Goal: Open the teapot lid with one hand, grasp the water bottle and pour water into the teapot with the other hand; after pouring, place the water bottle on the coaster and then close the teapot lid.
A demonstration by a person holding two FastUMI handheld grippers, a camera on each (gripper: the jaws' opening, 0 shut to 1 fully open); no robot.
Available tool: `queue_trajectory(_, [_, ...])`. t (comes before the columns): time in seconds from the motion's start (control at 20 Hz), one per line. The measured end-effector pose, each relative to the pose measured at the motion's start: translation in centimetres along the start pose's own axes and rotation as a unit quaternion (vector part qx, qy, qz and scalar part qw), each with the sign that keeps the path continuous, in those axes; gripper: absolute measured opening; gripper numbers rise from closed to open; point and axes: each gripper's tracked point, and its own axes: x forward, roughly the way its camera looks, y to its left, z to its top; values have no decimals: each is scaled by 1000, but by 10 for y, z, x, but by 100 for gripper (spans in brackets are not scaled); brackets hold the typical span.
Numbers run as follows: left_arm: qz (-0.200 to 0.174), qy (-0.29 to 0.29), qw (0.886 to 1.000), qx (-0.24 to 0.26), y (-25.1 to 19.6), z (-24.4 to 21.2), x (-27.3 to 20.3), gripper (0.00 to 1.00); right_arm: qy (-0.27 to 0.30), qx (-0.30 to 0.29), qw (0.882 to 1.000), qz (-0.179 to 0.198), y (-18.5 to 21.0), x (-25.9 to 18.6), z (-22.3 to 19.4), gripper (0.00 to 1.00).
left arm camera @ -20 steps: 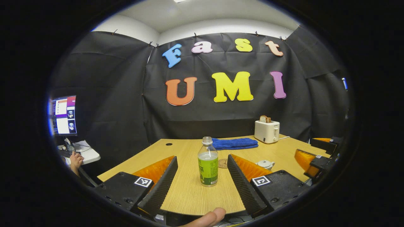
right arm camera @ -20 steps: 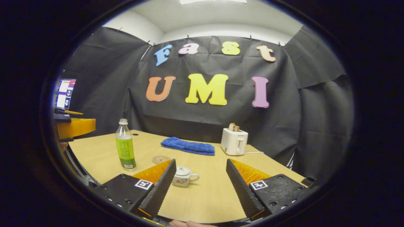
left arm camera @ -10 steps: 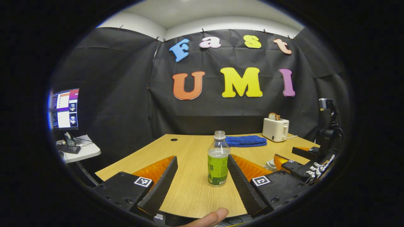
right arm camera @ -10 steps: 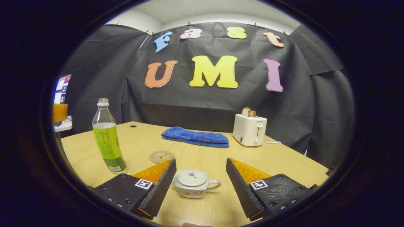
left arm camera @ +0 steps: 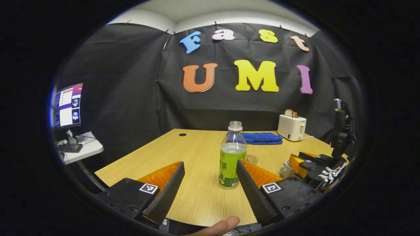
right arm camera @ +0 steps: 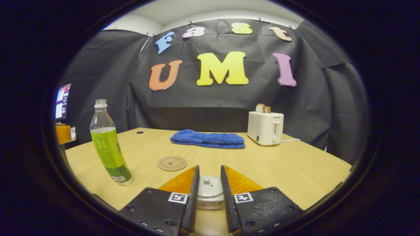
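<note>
An uncapped clear bottle (left arm camera: 232, 157) with a green label and pale liquid stands on the wooden table (left arm camera: 197, 196). My left gripper (left arm camera: 210, 163) is open, and the bottle stands just ahead, close to its right finger. In the right gripper view the same bottle (right arm camera: 110, 147) stands at the left. The small white teapot (right arm camera: 210, 198) sits between the narrowed fingers of my right gripper (right arm camera: 210, 168), which press on its lid (right arm camera: 209, 183) from both sides. The left gripper view shows the right gripper (left arm camera: 313, 165) low over the teapot (left arm camera: 284, 170). A round cork coaster (right arm camera: 172, 163) lies between bottle and teapot.
A folded blue towel (right arm camera: 207, 139) and a white toaster (right arm camera: 265, 127) holding toast stand at the back of the table. A monitor (left arm camera: 67, 105) and a side desk are off the table's left. A thumb (left arm camera: 220, 226) shows at the near edge.
My right gripper has moved down onto the teapot and narrowed from wide open to closed around the lid. My left gripper has drawn nearer the bottle and stays open.
</note>
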Motion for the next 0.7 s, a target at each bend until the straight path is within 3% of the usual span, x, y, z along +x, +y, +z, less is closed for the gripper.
queue_trajectory(0.15, [1, 2, 1000, 13, -1, -2, 0, 99, -1, -29, 1000, 9, 7, 1, -1, 7])
queue_trajectory(0.45, [7, 9, 1000, 0, 3, -5, 2, 99, 13, -1, 999, 51, 7, 1, -3, 5])
queue_trajectory(0.7, [36, 9, 999, -2, 22, -4, 9, 99, 0, -14, 999, 53, 7, 1, 7, 0])
